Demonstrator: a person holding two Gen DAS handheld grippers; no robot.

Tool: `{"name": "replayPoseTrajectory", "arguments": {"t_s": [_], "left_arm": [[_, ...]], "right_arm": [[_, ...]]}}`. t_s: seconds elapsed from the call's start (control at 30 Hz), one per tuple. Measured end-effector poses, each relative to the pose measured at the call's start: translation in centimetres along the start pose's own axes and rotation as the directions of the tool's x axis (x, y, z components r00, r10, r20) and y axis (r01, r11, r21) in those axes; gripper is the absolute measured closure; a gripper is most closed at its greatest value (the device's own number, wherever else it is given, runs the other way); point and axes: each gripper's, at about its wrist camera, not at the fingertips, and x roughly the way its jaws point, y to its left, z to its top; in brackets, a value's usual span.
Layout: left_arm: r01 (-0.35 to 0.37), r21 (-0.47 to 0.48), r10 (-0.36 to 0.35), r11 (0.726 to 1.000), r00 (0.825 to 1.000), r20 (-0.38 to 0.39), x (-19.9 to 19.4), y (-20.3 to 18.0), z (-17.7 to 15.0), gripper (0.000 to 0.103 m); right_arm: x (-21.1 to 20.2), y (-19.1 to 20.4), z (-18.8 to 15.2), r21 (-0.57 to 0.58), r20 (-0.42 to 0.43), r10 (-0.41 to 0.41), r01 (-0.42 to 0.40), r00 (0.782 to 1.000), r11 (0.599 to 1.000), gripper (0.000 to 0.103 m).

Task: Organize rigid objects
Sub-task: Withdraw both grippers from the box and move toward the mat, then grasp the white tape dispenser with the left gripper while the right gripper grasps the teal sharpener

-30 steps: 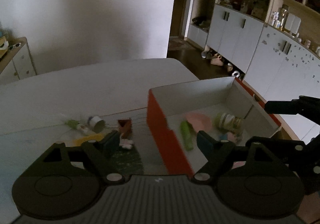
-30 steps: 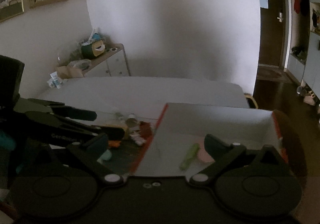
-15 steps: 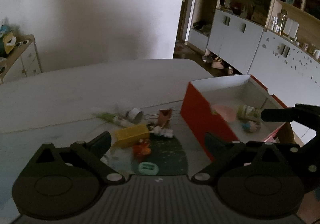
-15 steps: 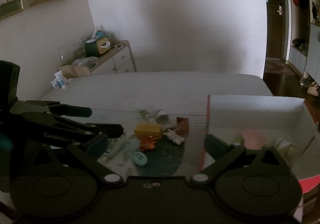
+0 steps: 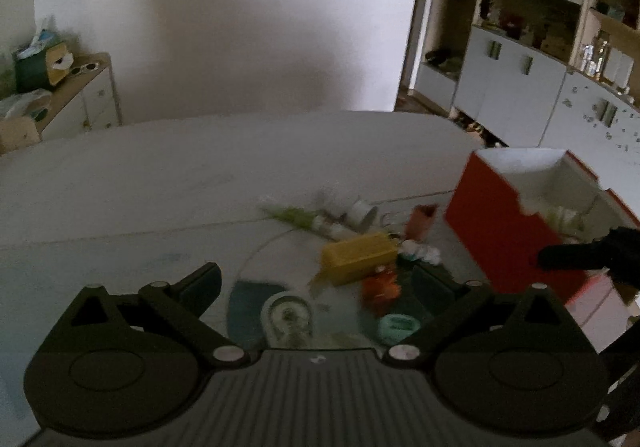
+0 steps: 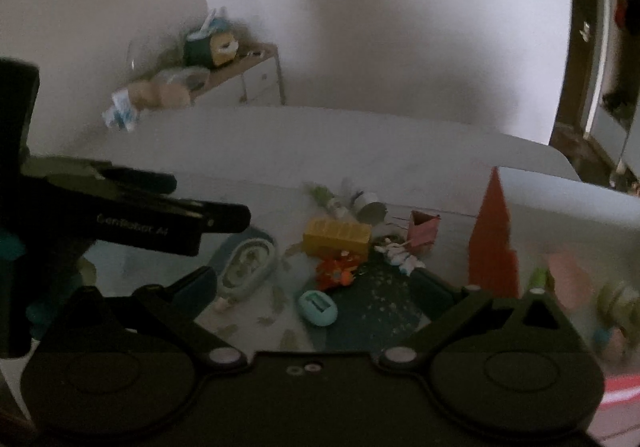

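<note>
Both grippers over table, nothing gripped. Left gripper (image 5: 316, 279) jaws spread wide, empty. Right gripper (image 6: 316, 283) same, gaping, framing clutter. Loose pile on table (image 5: 160, 175): yellow block (image 6: 336, 237), orange toy (image 6: 336, 273), teal oval piece (image 6: 318, 307), white dispenser (image 6: 248, 267). Red box (image 5: 508, 231) just right of pile, already holding a few items, likely drop-off bin. Wide jaws suggest next pick, target unclear.

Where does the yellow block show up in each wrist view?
Left wrist: yellow block lies right of centre, left of the red box.
Right wrist: yellow block sits at centre, left of the red box.
Shared landmark: orange toy just in front.
</note>
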Motion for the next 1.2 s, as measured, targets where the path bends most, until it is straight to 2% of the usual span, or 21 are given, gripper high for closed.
{"name": "replayPoseTrajectory", "arguments": {"t_s": [0.23, 0.43, 0.57, 0.9, 0.97, 1.1, 1.2], "left_arm": [[-0.034, -0.003, 0.034, 0.999, 0.998, -0.049, 3.5, 1.7, -1.9, 0.001], [-0.026, -0.034, 0.023, 0.999, 0.995, -0.092, 5.6, 2.6, -2.9, 0.001], [-0.024, -0.058, 0.017, 0.998, 0.992, -0.125, 6.8, 3.0, -3.4, 0.001], [-0.026, -0.059, 0.016, 0.998, 0.988, -0.153, 8.2, 2.8, -3.8, 0.003], [-0.031, -0.052, 0.022, 0.998, 0.987, -0.158, 8.4, 2.6, -3.8, 0.012], [-0.037, -0.052, 0.028, 0.998, 0.986, -0.163, 8.7, 2.6, -3.7, 0.017], [-0.037, -0.037, 0.031, 0.999, 0.987, -0.157, 8.8, 2.3, -3.6, 0.03]], "right_arm": [[3.8, 0.9, -0.5, -0.038, -0.071, -0.004, 0.002, 0.998, 0.999, 0.006], [6.3, 1.4, -1.2, -0.083, -0.139, -0.018, 0.006, 0.99, 0.997, 0.011], [7.3, 1.5, -1.4, -0.107, -0.167, -0.018, 0.0, 0.986, 0.994, 0.018], [9.1, 1.4, -1.4, -0.123, -0.207, -0.014, -0.012, 0.978, 0.992, 0.038], [9.4, 1.3, -1.5, -0.124, -0.215, -0.014, -0.013, 0.977, 0.992, 0.042], [9.8, 1.1, -1.5, -0.121, -0.224, -0.017, -0.01, 0.974, 0.993, 0.049], [9.9, 1.1, -1.4, -0.125, -0.225, -0.023, -0.005, 0.974, 0.992, 0.055]]}}
